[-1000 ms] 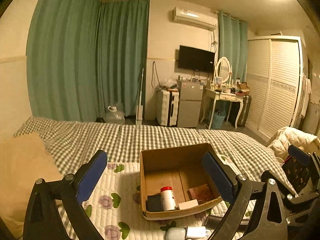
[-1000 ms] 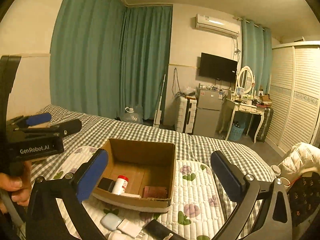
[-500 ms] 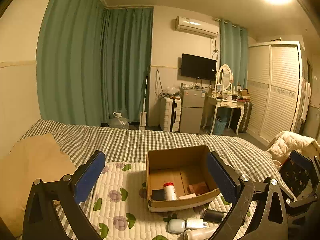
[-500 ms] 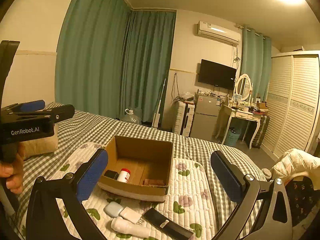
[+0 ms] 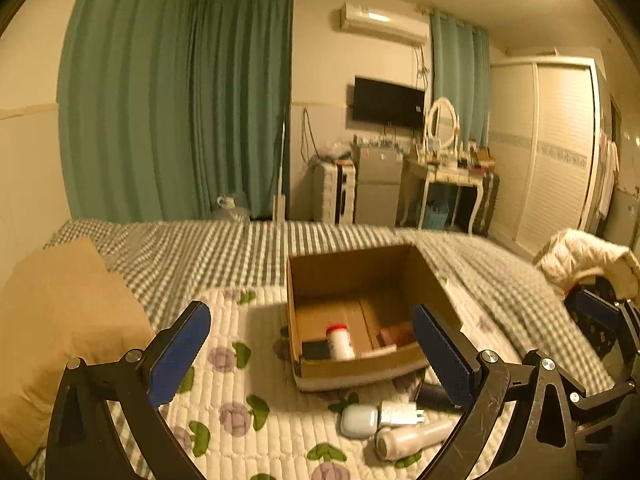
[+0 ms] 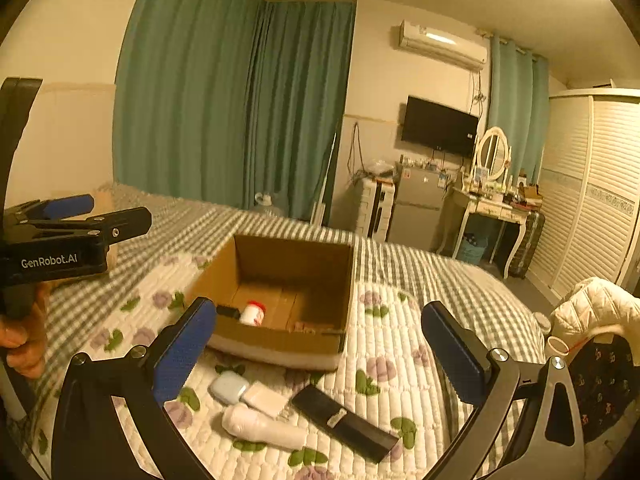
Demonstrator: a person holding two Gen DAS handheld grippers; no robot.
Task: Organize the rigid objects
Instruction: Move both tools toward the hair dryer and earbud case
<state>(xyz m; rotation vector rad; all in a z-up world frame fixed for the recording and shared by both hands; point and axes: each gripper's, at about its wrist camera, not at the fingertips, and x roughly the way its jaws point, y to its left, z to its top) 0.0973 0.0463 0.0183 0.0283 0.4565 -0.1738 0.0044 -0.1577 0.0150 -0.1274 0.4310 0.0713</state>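
An open cardboard box sits on a quilted floral mat on the bed. Inside lie a white bottle with a red cap, a black item and a brownish flat item. In front of the box lie a pale blue case, a white charger, a white cylindrical device and a black flat remote. My left gripper and right gripper are both open and empty, held above the mat before the box.
A tan pillow lies at the left on the checked bedspread. A white padded jacket lies on a chair at the right. The left gripper's body shows at the left of the right wrist view.
Both grippers have pulled back and risen from the box. The loose items in front of the box have come into fuller view. Both stay open.
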